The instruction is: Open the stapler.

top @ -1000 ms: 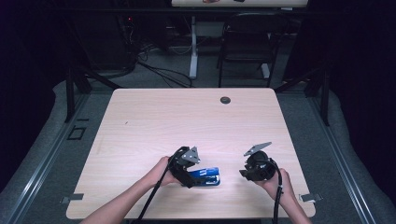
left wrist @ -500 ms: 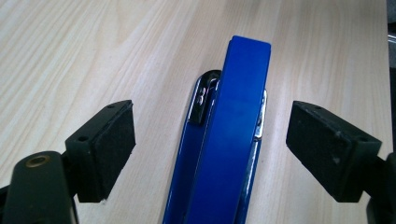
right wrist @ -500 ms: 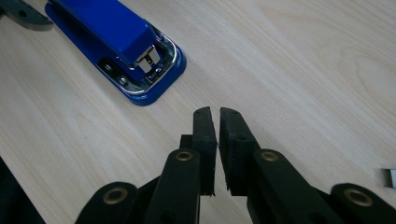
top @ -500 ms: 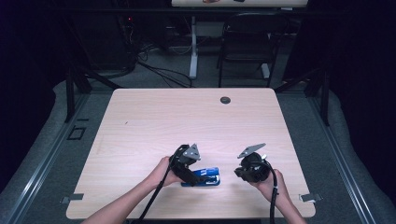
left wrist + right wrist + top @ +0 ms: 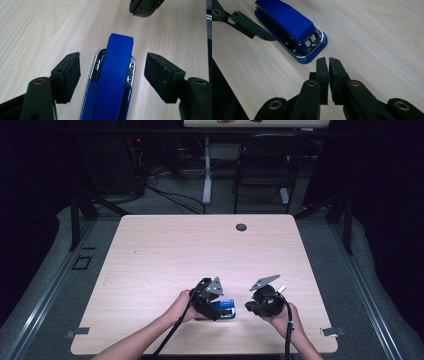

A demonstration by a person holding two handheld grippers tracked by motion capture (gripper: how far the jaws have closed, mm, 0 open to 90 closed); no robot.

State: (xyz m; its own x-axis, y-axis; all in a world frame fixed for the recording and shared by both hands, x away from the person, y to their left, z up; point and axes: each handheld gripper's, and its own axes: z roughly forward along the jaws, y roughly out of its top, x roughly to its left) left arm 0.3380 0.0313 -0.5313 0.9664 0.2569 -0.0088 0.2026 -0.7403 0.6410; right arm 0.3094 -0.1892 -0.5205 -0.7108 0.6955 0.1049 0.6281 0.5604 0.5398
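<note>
Blue stapler (image 5: 223,309) is lying flat on the table (image 5: 165,255), low in the high view's centre. Left gripper (image 5: 112,72) is straddling it, jaws apart and just closing in, pads not touching. Right gripper (image 5: 328,62), jaws together on nothing, is hovering just beside its metal nose.

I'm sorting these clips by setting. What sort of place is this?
Probably a lab or recording room rather than a home: a bare wooden table under bright light with dark surroundings, cables on the grey floor behind it, and an empty black chair. A blue stapler lies on the table.
</note>
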